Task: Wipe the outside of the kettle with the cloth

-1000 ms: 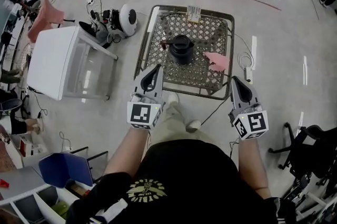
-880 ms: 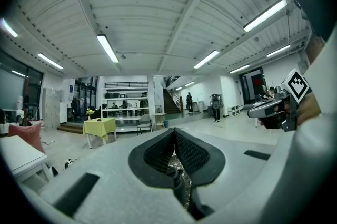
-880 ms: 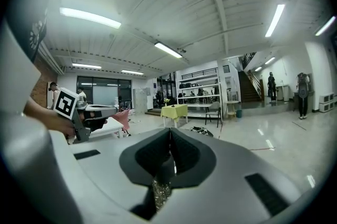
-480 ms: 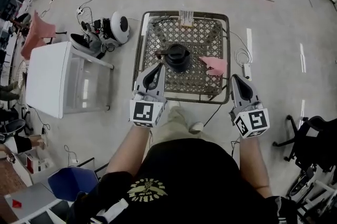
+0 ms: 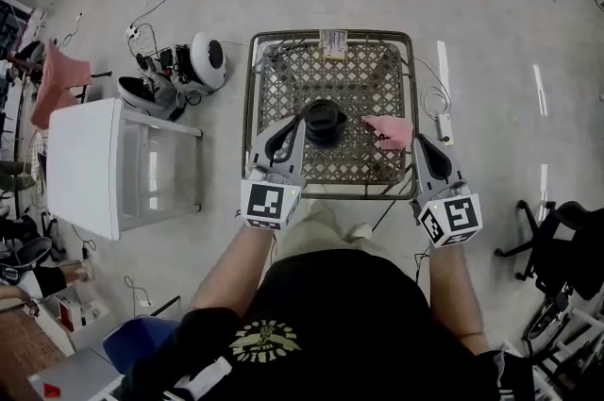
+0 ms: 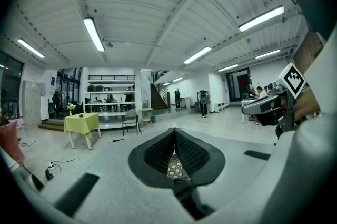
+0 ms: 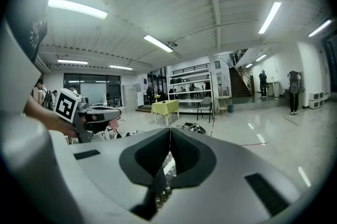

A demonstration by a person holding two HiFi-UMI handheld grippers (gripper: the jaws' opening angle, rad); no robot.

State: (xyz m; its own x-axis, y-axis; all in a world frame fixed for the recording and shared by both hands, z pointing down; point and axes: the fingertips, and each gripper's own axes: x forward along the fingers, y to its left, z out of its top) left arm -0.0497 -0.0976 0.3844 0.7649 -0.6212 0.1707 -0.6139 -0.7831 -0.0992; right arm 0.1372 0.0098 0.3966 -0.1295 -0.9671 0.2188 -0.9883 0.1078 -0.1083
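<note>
Now both grippers are closed and empty at the near edge of the lattice table, with the kettle and cloth lying on it.
Head view: the black kettle (image 5: 324, 121) stands on the lattice table (image 5: 255, 88) toward its near side, with the pink cloth (image 5: 389, 131) just beside it on the right. The left gripper (image 5: 291, 127) points in close beside the kettle, and the right gripper (image 5: 421, 142) sits at the table's near right corner, near the cloth. Left gripper view: its jaws are pressed together with nothing between them, and lattice shows below. Right gripper view: the jaws are likewise tight together on nothing, with a yellow table (image 7: 165, 107) far across the hall.
</note>
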